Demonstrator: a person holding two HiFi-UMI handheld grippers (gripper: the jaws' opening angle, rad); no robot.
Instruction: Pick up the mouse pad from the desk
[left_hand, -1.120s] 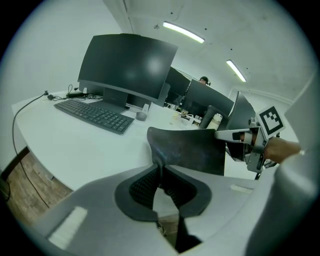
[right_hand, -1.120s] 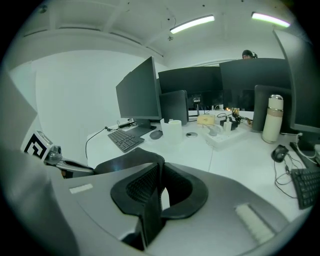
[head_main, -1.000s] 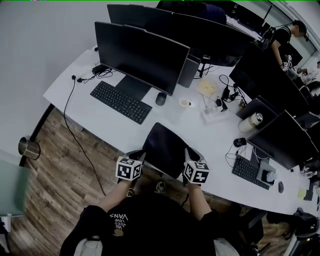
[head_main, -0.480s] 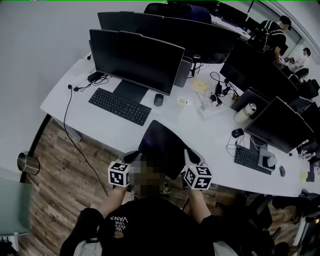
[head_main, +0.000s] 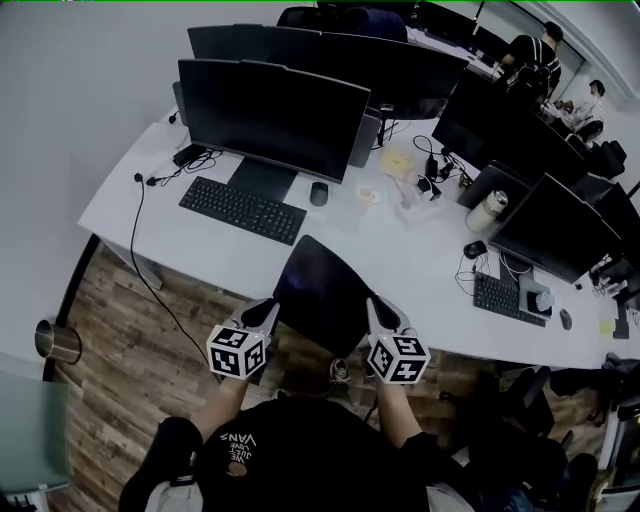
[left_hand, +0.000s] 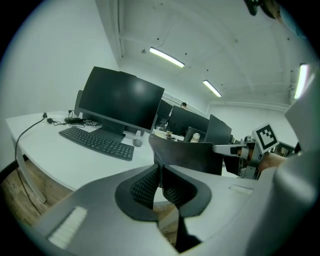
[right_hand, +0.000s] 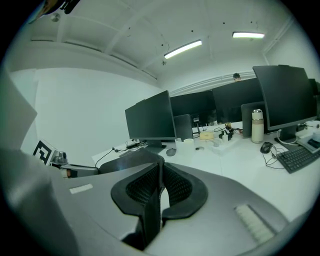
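The black mouse pad (head_main: 322, 292) hangs lifted off the white desk (head_main: 210, 250), over its near edge, tilted up between my two grippers. My left gripper (head_main: 268, 313) is shut on the pad's near left corner; in the left gripper view the thin pad (left_hand: 187, 155) runs out from between the pads of that gripper (left_hand: 161, 182). My right gripper (head_main: 375, 309) is shut on the pad's near right corner, and in the right gripper view the pad's edge (right_hand: 131, 161) is pinched between the jaws of that gripper (right_hand: 160, 186).
On the desk stand a monitor (head_main: 272, 115), a black keyboard (head_main: 242, 210), a mouse (head_main: 318, 193) and a small cup (head_main: 369, 196). To the right are a metal bottle (head_main: 486, 211), cables, more monitors and a second keyboard (head_main: 509, 299). People (head_main: 535, 55) sit far back. Wooden floor (head_main: 125, 350) lies below.
Both grippers have drawn the pad up and back toward me, off the desk's near edge. The head view has shifted a little.
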